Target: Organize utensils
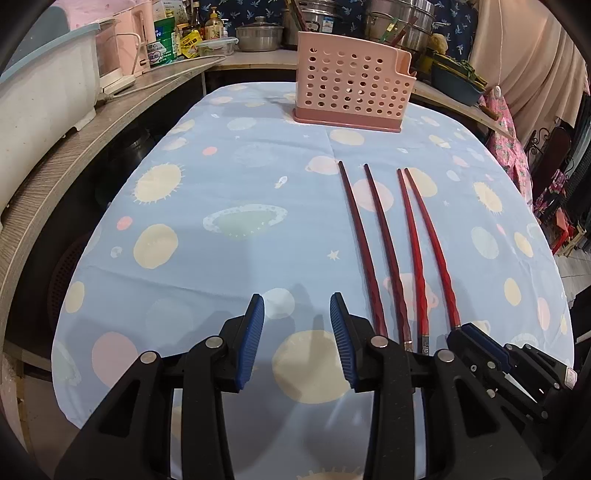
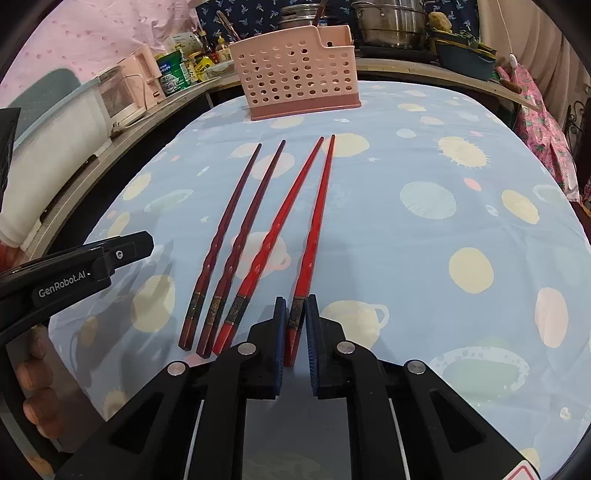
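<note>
Four chopsticks lie side by side on the blue patterned tablecloth [image 1: 229, 177], tips toward a pink perforated utensil holder [image 1: 351, 92] [image 2: 299, 81] at the far edge. Two are dark brown-red [image 2: 221, 236] [image 1: 360, 236] and two are bright red [image 2: 277, 229] [image 1: 413, 251]. My right gripper [image 2: 296, 308] is shut on the handle end of the rightmost red chopstick [image 2: 317, 221], which still rests on the cloth. My left gripper [image 1: 296, 299] is open over bare cloth, just left of the chopstick handles, with nothing between its blue pads [image 1: 255, 332].
A curved wooden counter [image 1: 74, 155] runs along the left and back, with a white appliance [image 1: 40, 103], bottles and steel pots [image 1: 258, 35]. A person's fingers [image 2: 37, 373] hold the left gripper's handle. Pink floral cloth [image 1: 509, 144] hangs at the right.
</note>
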A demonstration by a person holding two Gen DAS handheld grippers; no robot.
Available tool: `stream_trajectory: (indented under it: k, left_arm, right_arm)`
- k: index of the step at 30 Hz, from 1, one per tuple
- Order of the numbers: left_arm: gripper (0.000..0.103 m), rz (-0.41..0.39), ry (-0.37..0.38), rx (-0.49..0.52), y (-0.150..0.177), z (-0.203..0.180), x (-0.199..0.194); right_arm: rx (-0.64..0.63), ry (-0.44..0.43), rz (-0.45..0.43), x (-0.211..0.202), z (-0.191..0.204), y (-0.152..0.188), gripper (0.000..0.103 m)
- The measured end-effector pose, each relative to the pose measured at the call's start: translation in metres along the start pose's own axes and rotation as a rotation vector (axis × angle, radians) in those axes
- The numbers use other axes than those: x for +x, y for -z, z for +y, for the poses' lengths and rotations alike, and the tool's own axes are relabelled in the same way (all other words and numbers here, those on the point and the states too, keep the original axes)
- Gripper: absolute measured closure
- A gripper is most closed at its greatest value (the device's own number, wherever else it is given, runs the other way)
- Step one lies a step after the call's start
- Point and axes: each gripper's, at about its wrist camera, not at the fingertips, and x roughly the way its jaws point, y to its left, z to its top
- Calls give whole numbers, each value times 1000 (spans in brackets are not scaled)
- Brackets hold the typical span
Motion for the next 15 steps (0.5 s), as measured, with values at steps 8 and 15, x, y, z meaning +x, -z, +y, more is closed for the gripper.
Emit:
stream_trajectory:
  k: [8, 15]
  left_arm:
    - [59, 14, 18, 9, 5, -5, 1]
    - [55, 34, 47, 30, 11, -17, 3]
  right_arm:
    - [18, 24, -11, -2, -7, 1, 95]
    - [55, 44, -21, -6, -19, 3, 96]
